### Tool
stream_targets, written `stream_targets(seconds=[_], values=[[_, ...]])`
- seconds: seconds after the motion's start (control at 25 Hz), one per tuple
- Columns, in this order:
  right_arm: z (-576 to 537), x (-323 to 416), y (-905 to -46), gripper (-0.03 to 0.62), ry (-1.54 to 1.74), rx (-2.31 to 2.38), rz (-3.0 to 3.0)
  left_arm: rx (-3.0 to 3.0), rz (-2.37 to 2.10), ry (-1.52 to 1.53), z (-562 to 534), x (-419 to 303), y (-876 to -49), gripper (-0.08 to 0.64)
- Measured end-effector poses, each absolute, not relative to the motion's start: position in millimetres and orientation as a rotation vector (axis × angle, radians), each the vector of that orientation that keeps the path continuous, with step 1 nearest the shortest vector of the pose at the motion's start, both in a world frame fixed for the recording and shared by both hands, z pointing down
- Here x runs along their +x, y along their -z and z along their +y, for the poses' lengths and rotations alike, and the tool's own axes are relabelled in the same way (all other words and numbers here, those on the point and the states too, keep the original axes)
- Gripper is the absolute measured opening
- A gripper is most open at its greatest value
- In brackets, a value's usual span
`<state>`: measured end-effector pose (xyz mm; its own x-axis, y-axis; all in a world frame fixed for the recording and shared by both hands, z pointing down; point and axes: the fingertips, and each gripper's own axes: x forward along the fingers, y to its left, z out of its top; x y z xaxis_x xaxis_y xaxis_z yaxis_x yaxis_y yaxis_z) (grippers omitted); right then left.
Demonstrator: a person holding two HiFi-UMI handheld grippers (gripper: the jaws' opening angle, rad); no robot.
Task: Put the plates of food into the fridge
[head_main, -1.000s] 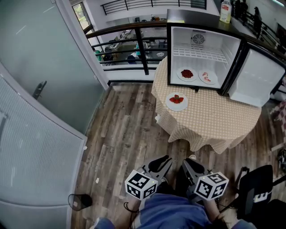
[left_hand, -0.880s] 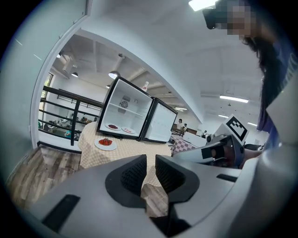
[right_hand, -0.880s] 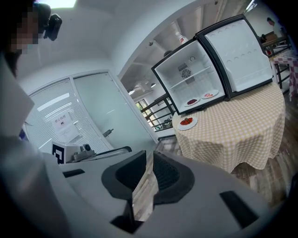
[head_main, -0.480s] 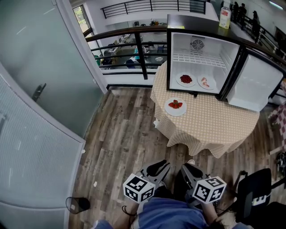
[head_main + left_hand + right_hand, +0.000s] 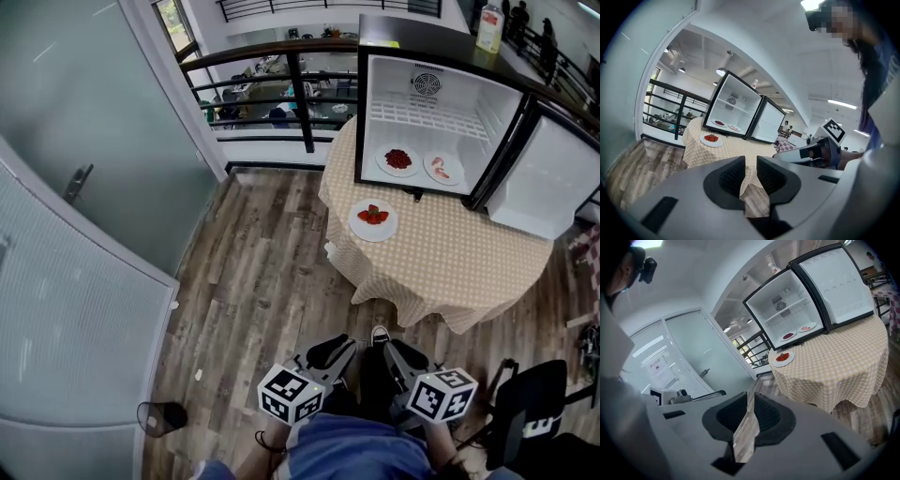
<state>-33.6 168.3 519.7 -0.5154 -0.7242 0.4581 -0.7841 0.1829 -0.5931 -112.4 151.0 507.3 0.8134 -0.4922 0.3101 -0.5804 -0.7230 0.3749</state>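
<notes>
A white plate of red food [image 5: 373, 220] sits on the checked round table [image 5: 450, 267], just in front of the open small fridge [image 5: 427, 108]. Two more plates, one with dark red food [image 5: 397, 160] and one with pink food [image 5: 441, 169], rest on the fridge floor. My left gripper [image 5: 342, 345] and right gripper [image 5: 394, 349] hang low near my body, far from the table, both shut with nothing between the jaws. The left gripper view shows the table plate [image 5: 711, 138] far beyond the left gripper [image 5: 750, 168]. In the right gripper view, that plate [image 5: 783, 357] lies well past the right gripper [image 5: 751, 401].
The fridge door [image 5: 544, 183] swings open to the right. A black railing [image 5: 300, 94] runs behind the table, and a frosted glass door [image 5: 75, 150] stands at the left. A black chair [image 5: 534, 412] is at my right. A bottle [image 5: 489, 28] stands on the fridge.
The head view has shifted slightly, so the table and fridge sit a little differently in frame. A shoe tip now shows between the grippers. Both grippers keep their place and stay shut.
</notes>
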Motion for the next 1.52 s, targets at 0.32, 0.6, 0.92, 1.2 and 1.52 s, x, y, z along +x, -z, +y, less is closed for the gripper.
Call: stream_targets(seconds=[0.32, 0.6, 0.92, 1.2, 1.52], values=[[101.1, -12.2, -531.4, 0.060, -1.303, 1.444, -2.341, 2.474, -0.874, -0.264, 95.4, -101.3, -519.2, 0.072], [21.2, 26.9, -535.2, 0.060, -1.309, 1.435, -2.309, 2.459, -0.916, -0.279, 25.2, -72.3, -526.4, 0.072], [-68.0, 65.8, -561.9, 0.060, -1.338, 1.390, -2.276, 2.410, -0.936, -0.357, -49.4, -41.5, -551.1, 0.111], [-131.1, 78.5, -610.7, 0.062, -1.369, 1.323, -2.200, 2.324, -0.952, -0.471, -99.4, -30.0, -594.9, 0.156], [-172.2, 81.0, -659.5, 0.130, -1.384, 1.292, -2.104, 2.199, -0.976, -0.640, -146.9, -34.9, -650.7, 0.243]])
